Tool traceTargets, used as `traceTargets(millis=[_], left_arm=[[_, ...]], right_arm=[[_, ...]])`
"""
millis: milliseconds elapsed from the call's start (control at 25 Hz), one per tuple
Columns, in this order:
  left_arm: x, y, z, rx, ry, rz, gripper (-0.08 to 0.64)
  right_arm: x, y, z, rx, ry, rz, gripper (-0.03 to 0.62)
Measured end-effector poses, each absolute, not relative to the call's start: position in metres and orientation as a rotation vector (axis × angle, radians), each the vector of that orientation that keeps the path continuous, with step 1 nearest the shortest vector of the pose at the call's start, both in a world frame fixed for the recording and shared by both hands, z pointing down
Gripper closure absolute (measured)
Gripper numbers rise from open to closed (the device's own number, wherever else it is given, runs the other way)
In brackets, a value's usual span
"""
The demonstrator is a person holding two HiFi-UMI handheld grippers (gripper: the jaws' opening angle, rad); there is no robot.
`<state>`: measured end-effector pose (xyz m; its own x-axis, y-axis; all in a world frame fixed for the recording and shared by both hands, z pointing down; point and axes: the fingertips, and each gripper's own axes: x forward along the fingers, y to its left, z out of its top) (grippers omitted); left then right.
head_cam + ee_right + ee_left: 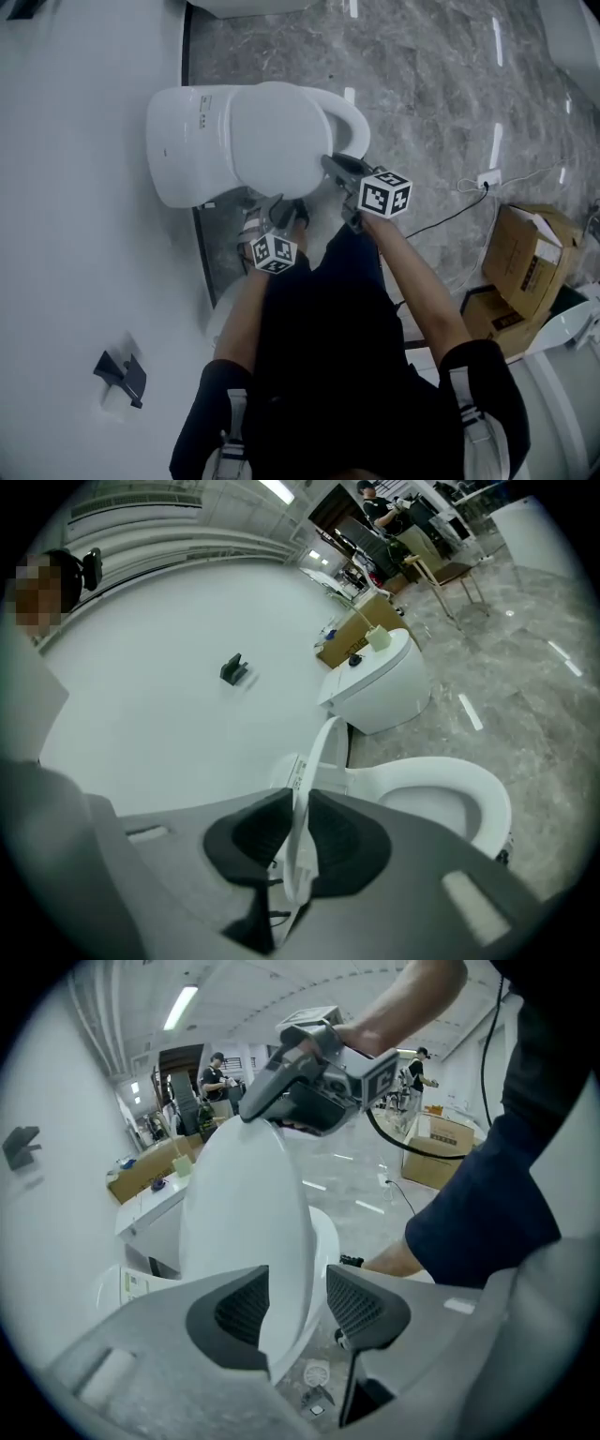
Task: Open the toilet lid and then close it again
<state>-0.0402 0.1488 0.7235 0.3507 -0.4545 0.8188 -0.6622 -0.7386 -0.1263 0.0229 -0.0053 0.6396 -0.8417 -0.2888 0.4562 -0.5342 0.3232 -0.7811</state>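
**A:** Starting from the head view, where is the lid (pixel 277 141) sitting?

**B:** It is standing raised off the seat (pixel 358 120), tilting back toward the tank (pixel 183 150). The left gripper (pixel 281 210) is meeting its near edge. The right gripper (pixel 332 163) is meeting the edge on the other side, just above the seat ring.

**A:** And the left gripper view?

**B:** The lid (pixel 244 1213) is rising like a tall white shell straight ahead. Its lower rim is running between the two jaws, which are standing partly spread. One pad is lying against the rim and a sliver of gap is showing at the other. I am reading that as bracketing the rim, not clamping it. The right gripper (pixel 258 1112) is nipping the rim higher up.

**A:** Is the right gripper view confirming that?

**B:** Yes. Its jaws are pressing nearly together on the thin edge of the lid (pixel 314 752), which is showing edge-on and steep. The seat (pixel 487 799) is lying flat on the bowl beside it.

**A:** So how far along are we?

**B:** The lid is plainly off the seat and near upright, but I am not seeing it resting against the tank. One moment is not telling me whether this is the lifting or the lowering. Either way the lid is not down, so closing it is what is remaining.
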Motion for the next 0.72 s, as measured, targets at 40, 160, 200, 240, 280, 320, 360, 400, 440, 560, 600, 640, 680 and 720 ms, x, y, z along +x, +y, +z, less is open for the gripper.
traceTargets(millis=[40,160,200,240,280,320,360,400,440,560,600,640,680,720], left_arm=[[-0.04,0.143,0.717,2.389,-1.033,1.312,0.37],[-0.038,0.126,0.696,2.433,-1.076,1.275,0.37],[-0.037,0.122,0.69,2.451,-1.077,1.269,0.37],[-0.035,0.119,0.685,2.467,-1.075,1.269,0.369],[-0.034,0.116,0.681,2.476,-1.074,1.274,0.368],[-0.034,0.113,0.678,2.473,-1.081,1.286,0.368],[-0.037,0.11,0.674,2.455,-1.099,1.299,0.359],[-0.041,0.108,0.671,2.43,-1.125,1.309,0.357],[-0.046,0.106,0.668,2.404,-1.156,1.314,0.357],[-0.059,0.1,0.657,2.341,-1.247,1.321,0.357],[-0.062,0.098,0.654,2.322,-1.272,1.323,0.357],[-0.065,0.096,0.651,2.303,-1.296,1.326,0.357],[-0.067,0.094,0.648,2.282,-1.315,1.328,0.362],[-0.07,0.093,0.646,2.253,-1.328,1.322,0.373]], right_arm=[[0.018,-0.006,0.636,0.738,-2.357,1.513,0.537],[0.003,-0.005,0.625,0.703,-2.363,1.474,0.534],[-0.003,-0.004,0.621,0.688,-2.367,1.462,0.532],[-0.009,-0.003,0.618,0.672,-2.372,1.452,0.531],[-0.016,-0.002,0.614,0.654,-2.377,1.445,0.529],[-0.022,-0.001,0.61,0.639,-2.382,1.44,0.529],[-0.028,0.0,0.606,0.627,-2.386,1.436,0.529],[-0.033,0.002,0.603,0.617,-2.391,1.432,0.529],[-0.038,0.002,0.6,0.608,-2.395,1.432,0.528],[-0.05,0.004,0.594,0.554,-2.4,1.437,0.528],[-0.054,0.005,0.592,0.525,-2.4,1.424,0.526],[-0.058,0.005,0.59,0.493,-2.399,1.402,0.525],[-0.063,0.006,0.588,0.46,-2.398,1.376,0.523],[-0.067,0.006,0.587,0.427,-2.396,1.345,0.522]])
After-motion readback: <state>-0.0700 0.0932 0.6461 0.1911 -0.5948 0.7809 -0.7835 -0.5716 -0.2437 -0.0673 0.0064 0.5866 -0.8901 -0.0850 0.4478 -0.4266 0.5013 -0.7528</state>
